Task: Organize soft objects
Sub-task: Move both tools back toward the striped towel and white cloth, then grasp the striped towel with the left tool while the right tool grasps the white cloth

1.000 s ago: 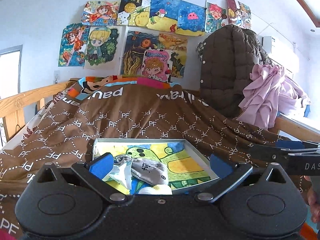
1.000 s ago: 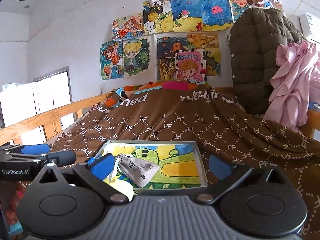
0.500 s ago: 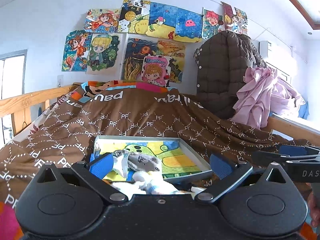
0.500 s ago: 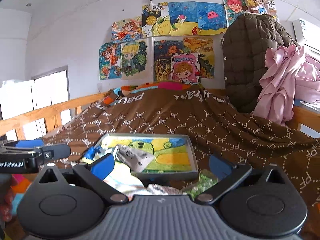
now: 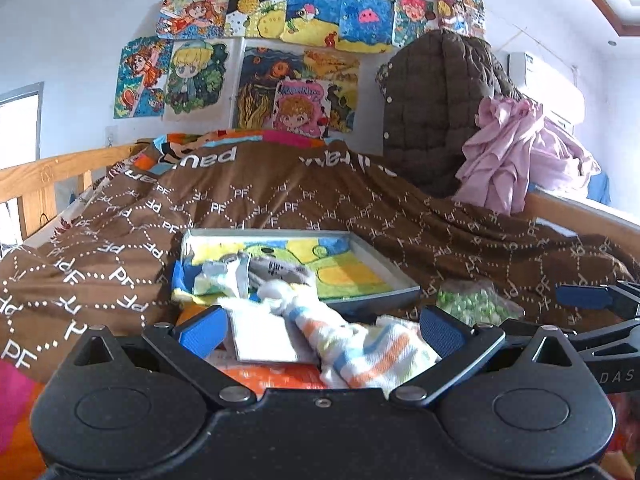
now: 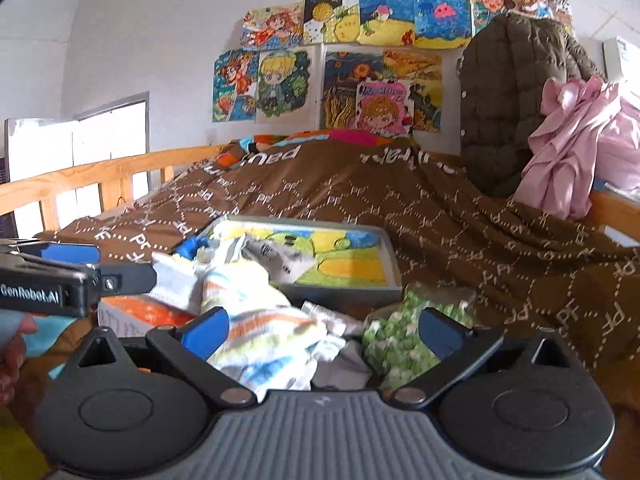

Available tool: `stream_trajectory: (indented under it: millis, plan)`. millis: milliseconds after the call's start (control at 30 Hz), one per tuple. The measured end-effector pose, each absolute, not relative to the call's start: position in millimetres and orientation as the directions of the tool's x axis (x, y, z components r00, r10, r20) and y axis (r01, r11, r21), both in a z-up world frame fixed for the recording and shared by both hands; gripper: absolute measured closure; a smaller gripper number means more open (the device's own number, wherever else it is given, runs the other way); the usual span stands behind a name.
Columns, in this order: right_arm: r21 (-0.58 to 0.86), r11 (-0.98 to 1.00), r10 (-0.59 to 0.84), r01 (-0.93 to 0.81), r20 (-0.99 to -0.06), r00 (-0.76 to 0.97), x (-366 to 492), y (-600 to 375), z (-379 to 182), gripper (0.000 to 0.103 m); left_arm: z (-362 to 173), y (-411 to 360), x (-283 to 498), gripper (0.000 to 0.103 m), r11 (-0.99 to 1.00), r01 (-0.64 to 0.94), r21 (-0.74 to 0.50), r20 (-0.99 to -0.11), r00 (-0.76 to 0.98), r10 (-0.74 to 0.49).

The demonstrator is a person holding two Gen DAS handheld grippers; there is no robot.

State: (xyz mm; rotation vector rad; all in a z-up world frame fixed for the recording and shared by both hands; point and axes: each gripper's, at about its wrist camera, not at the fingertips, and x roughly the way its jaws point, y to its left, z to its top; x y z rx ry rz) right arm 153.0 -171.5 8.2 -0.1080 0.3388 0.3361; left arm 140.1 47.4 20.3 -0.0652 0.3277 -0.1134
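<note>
Both tools have pulled back toward the near end of the bed since a moment ago, so the pile of soft things in front of the tray now shows, where before mostly the tray filled the view.

The left tool (image 5: pixel 320 330) has its two blue tips wide apart and holds nothing. The right tool (image 6: pixel 322 330) is wide apart too, and empty.

A striped sock (image 5: pixel 360 344) lies between the left tool's tips, right by a white paper (image 5: pixel 264 340). A green spotted cloth (image 6: pixel 396 340) sits near the right tool's right tip. The tray (image 5: pixel 384 276) rests on the brown blanket (image 5: pixel 280 200) just behind the pile, with a gray sock (image 5: pixel 280 270) and other small soft bits already inside.

Things could go wrong here. The sock and paper touch, so a squeeze may grab both. The soft things lie in a heap, so pulling one may drag others along. The tray sits on a lumpy blanket and could tip if a tool bumps it.
</note>
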Motion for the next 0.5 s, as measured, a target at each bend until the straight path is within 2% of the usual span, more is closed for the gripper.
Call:
stream_trajectory:
  millis: [200, 500]
  plan:
    - [-0.095, 0.94, 0.272, -0.327, -0.366, 0.89, 151.2, -166.0, -1.3, 0.0, 6.6, 38.2, 133.5, 0.001, 0.995, 0.104, 0.007, -0.361, 0.928, -0.094]
    - [-0.091, 0.932, 0.288, -0.351, -0.404, 0.868, 152.6, -163.4, -11.2, 0.0, 0.7, 33.9, 129.5, 0.001, 0.991, 0.123, 0.045, -0.392, 0.915, -0.096]
